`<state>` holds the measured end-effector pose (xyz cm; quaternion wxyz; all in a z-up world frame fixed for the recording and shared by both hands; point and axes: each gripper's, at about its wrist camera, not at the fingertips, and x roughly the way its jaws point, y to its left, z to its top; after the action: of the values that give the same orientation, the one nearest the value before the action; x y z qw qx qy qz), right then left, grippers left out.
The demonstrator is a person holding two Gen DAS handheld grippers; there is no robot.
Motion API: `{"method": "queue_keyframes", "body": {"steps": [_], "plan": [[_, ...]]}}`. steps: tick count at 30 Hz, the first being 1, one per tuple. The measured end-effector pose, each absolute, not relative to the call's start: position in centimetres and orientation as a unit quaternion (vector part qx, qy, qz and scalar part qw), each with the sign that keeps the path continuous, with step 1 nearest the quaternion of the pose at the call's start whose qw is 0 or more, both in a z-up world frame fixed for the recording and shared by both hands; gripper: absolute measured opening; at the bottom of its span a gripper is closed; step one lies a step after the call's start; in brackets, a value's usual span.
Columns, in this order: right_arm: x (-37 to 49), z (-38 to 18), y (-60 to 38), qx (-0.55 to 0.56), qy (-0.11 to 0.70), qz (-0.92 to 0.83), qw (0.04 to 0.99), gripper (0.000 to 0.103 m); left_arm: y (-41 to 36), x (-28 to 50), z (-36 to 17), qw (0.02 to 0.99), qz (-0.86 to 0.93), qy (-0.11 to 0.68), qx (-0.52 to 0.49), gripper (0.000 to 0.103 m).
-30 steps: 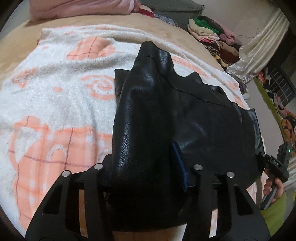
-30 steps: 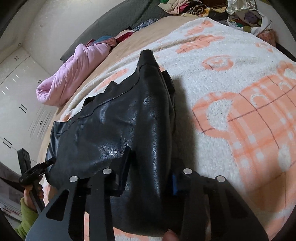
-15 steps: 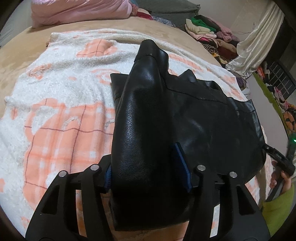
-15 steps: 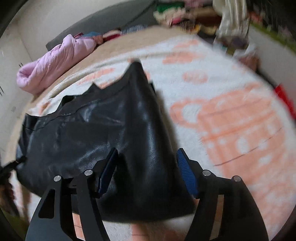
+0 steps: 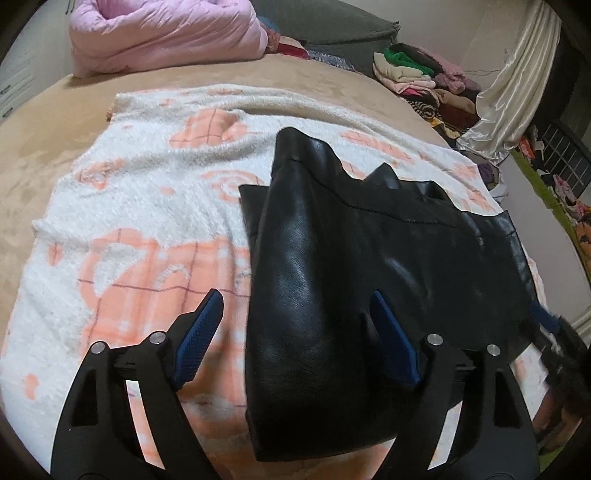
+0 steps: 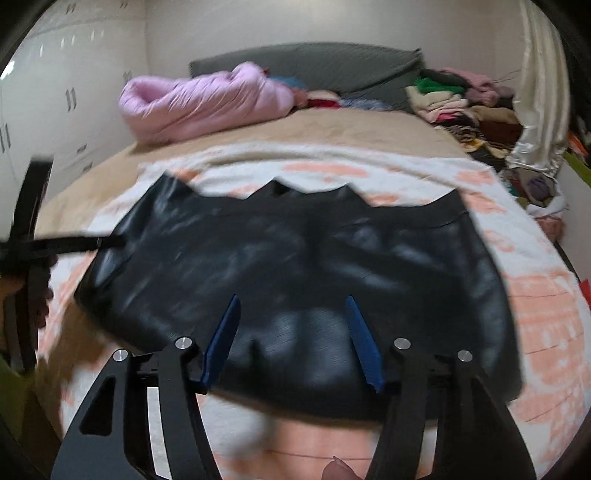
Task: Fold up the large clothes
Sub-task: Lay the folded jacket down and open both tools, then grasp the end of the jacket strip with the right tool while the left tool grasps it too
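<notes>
Bed (image 5: 44, 147): tan cover, with a white-and-orange blanket (image 5: 155, 192) spread over it. Black leather jacket (image 6: 295, 266) lies flat on the blanket, one side folded over. Left gripper (image 5: 295, 328) and right gripper (image 6: 291, 332): fingers spread above the jacket's near edge, gripping nothing.

The bed (image 5: 44, 147), covered in tan sheeting, carries a white-and-orange blanket (image 5: 147, 229), a rolled pink quilt (image 5: 166, 33) at its head, and the black leather garment (image 5: 369, 266) lying on the blanket.
</notes>
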<state>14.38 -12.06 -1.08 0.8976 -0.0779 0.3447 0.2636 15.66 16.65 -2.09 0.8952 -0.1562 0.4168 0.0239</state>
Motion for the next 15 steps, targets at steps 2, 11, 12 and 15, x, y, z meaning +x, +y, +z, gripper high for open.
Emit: {"method": "queue_keyframes", "body": {"steps": [2, 11, 12, 15], "plan": [[14.5, -2.7, -10.7, -0.094, 0.377, 0.258, 0.884, 0.051, 16.7, 15.8, -2.1, 0.896, 0.026, 0.417, -0.154, 0.074], [15.4, -5.5, -10.2, -0.081, 0.416, 0.265, 0.866, 0.051, 17.3, 16.6, -2.4, 0.891, 0.029, 0.423, -0.159, 0.074], [15.5, -5.3, -10.3, -0.081, 0.419, 0.266, 0.864, 0.051, 17.4, 16.8, -2.4, 0.891, 0.029, 0.424, -0.16, 0.074], [16.7, -2.8, -10.7, -0.037, 0.409, 0.28, 0.868, 0.048, 17.8, 17.7, -2.7, 0.888, 0.03, 0.429, -0.164, 0.08]]}}
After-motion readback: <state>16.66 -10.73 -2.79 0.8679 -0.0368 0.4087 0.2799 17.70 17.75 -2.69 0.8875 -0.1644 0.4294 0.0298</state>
